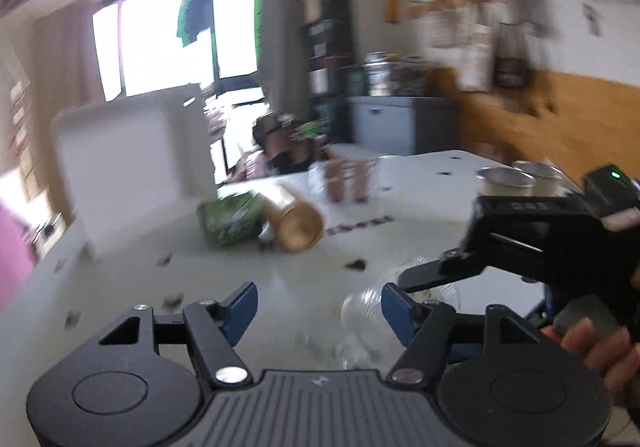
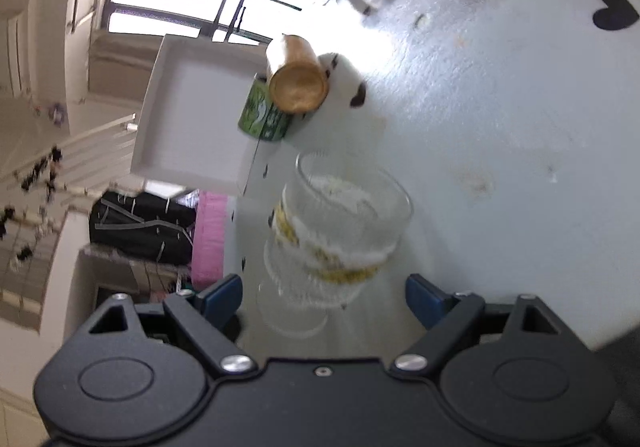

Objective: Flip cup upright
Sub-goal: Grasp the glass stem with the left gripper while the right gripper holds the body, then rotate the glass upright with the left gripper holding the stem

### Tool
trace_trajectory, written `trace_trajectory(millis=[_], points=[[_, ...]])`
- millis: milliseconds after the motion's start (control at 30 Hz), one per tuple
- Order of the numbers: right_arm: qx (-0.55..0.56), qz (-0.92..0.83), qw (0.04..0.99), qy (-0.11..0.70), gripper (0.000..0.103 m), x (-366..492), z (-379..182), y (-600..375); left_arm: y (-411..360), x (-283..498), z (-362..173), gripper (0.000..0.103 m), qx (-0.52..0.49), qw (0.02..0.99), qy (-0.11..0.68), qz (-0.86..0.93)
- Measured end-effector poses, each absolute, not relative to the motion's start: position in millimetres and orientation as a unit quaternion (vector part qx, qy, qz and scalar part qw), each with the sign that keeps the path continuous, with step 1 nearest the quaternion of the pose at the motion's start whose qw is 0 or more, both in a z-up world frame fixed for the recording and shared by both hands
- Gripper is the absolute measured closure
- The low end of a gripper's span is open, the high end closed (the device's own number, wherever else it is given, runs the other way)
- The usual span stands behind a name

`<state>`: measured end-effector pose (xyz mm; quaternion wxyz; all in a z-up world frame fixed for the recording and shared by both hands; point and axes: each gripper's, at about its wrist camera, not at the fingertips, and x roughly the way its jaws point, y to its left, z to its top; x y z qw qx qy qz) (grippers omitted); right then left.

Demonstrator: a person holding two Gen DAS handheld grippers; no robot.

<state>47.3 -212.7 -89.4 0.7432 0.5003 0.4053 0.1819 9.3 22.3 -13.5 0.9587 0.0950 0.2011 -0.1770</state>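
Both claws gape wide: right claw [image 2: 324, 295] flanks clear cup [image 2: 340, 223]; left claw [image 1: 318, 311] empty.

White table [image 1: 304, 271] with black heart marks — on it a clear ribbed plastic cup [image 2: 336, 231], green carton [image 1: 230, 221] touching a tan cardboard tube [image 1: 294, 221] lying sideways, two metal cups [image 1: 520, 181], white tray [image 2: 192, 115].

Cup [image 2: 336, 231] on the table [image 2: 500, 135], between spread fingers; carton [image 2: 262, 113] and tube [image 2: 298, 77] beyond.

green box [image 2: 264, 112] touching toppled brown cylinder [image 2: 298, 85].
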Motion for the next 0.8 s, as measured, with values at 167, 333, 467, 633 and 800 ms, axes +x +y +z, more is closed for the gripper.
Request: trace_trajectory(millis=[167, 333, 467, 633, 800], points=[[0.529, 0.168, 0.73, 0.398, 0.015, 58, -92, -217, 11, 52, -18, 0.047, 0.163, 0.916, 0.26, -0.261], [0.518, 0.154, 0.738, 0.405, 0.014, 75, -88, -214, 3, 63, -8, 0.057, 0.212, 0.885, 0.279, -0.307], [0.497, 0.145, 0.749, 0.412, 0.015, 93, -86, -210, 3, 73, -6, 0.057, 0.205, 0.862, 0.321, -0.334], [0.472, 0.148, 0.759, 0.423, 0.02, 109, -84, -203, 3, 88, -17, 0.056, 0.195, 0.825, 0.42, -0.324], [0.444, 0.159, 0.763, 0.442, 0.021, 115, -79, -196, -3, 97, -38, 0.057, 0.19, 0.794, 0.492, -0.302]])
